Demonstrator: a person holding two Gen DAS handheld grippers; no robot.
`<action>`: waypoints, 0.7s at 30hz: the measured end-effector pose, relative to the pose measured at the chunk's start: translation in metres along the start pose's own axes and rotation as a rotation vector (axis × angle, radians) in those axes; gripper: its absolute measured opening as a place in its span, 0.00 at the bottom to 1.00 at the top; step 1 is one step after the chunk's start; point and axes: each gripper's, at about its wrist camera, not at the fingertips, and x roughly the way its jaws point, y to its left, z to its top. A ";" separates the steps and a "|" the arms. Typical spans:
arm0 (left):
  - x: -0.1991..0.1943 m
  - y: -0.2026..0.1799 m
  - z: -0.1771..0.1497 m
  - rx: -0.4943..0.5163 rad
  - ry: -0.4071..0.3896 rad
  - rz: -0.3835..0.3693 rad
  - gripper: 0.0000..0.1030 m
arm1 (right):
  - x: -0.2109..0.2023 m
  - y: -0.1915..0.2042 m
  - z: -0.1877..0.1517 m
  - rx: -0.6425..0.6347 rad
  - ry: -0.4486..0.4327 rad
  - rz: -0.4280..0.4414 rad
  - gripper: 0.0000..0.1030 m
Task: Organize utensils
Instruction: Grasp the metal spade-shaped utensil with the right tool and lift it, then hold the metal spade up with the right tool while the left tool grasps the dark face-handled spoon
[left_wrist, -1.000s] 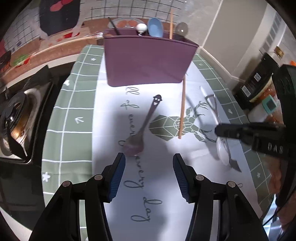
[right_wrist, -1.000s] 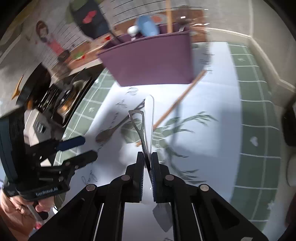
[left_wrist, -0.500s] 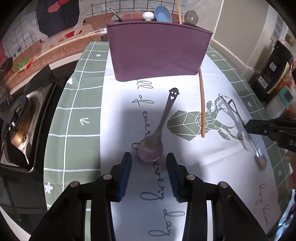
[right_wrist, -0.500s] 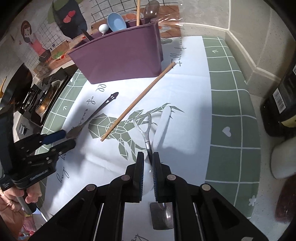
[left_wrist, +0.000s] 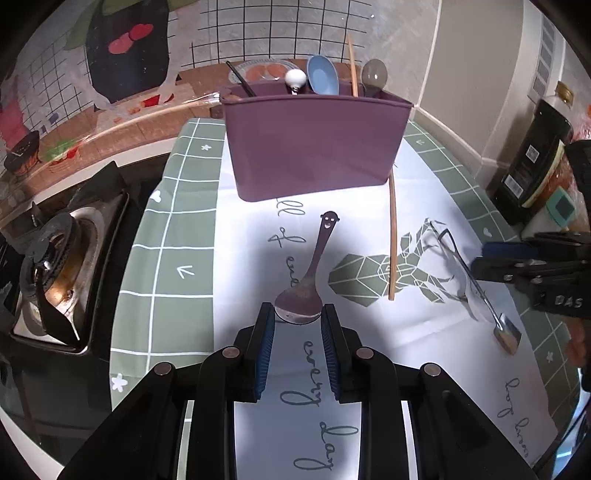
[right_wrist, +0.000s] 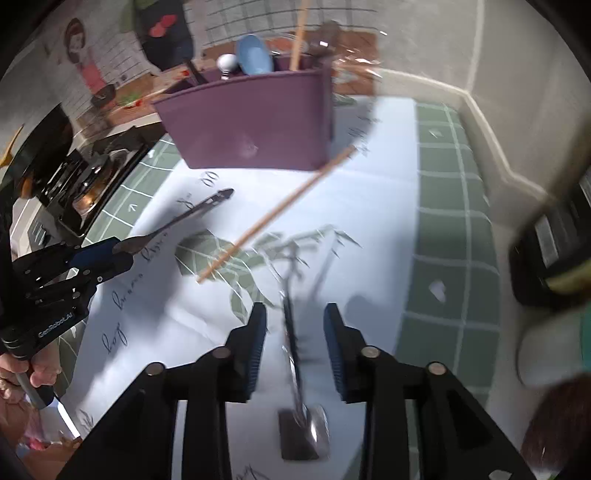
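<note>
Two views. Left wrist: in front of the purple holder (left_wrist: 317, 144), the left hand-held gripper (left_wrist: 297, 314) is closing around the dark spoon (left_wrist: 308, 284) bowl, ready to lift it. Right wrist: the right hand-held gripper (right_wrist: 294, 314) is opening; the metal spoon (right_wrist: 295, 354) lies loose between its jaws on the surface (right_wrist: 376, 221).

Holder (left_wrist: 317, 147), upper centre: matt purple plastic, smooth. Smiley spoon (left_wrist: 310, 273), centre: dull dark metal; chopstick (left_wrist: 392, 240) to its right: bare wood. Printed tablecloth (left_wrist: 166, 229): smooth with a slight sheen.
</note>
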 end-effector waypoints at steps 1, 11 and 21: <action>-0.001 0.001 0.001 -0.002 -0.002 0.001 0.26 | 0.003 0.003 0.004 -0.013 -0.007 -0.004 0.46; -0.015 0.005 0.006 -0.031 -0.049 -0.018 0.26 | 0.032 0.018 0.032 -0.073 0.003 -0.041 0.21; -0.056 0.000 0.019 -0.028 -0.152 -0.023 0.11 | -0.048 0.026 0.031 -0.042 -0.152 0.053 0.21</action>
